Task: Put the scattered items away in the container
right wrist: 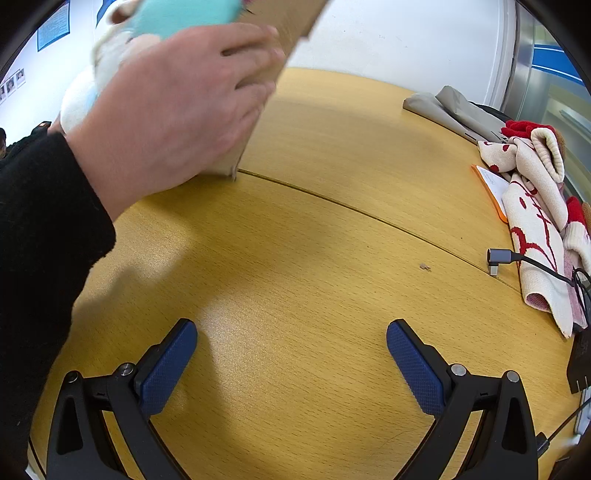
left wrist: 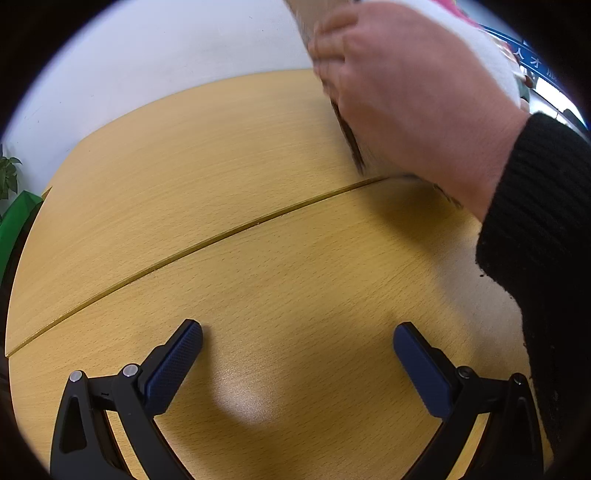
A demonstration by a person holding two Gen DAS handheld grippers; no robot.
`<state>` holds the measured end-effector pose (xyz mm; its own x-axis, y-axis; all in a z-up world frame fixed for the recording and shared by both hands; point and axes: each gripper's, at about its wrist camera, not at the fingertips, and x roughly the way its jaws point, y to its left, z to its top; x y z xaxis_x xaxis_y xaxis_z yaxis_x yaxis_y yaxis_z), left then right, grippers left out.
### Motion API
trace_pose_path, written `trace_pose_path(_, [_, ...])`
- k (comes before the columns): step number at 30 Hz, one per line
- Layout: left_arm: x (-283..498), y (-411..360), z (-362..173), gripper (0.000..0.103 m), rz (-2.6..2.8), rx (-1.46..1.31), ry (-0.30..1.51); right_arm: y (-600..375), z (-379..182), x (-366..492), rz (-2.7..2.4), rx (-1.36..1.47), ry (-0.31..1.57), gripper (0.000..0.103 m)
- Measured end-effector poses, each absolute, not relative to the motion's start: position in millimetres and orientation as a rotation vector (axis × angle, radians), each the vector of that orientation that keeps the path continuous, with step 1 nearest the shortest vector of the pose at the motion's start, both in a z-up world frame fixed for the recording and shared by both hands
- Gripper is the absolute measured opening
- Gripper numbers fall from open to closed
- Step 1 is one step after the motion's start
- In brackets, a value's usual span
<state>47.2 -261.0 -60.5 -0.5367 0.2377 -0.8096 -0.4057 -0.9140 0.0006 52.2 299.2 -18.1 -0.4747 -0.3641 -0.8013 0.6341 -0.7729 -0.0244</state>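
Observation:
A bare hand in a black sleeve grips a tilted cardboard box whose lower corner rests on the wooden table. Soft toys, white and turquoise, show in the box. The hand and the box also show in the right wrist view. My left gripper is open and empty low over the table, nearer than the box. My right gripper is open and empty over bare table.
At the table's right edge lie a cream and red knitted cloth, a grey folded garment, an orange-edged paper and a USB cable plug. A green plant stands at the left.

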Motion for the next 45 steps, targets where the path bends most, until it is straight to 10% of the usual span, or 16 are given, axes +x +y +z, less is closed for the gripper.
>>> trace_pose_path(45, [61.4, -260.5, -60.9, 0.103, 2.457, -1.254, 0.267, 300.7, -18.1, 52.2, -2.235, 1.109, 0.433, 0.103])
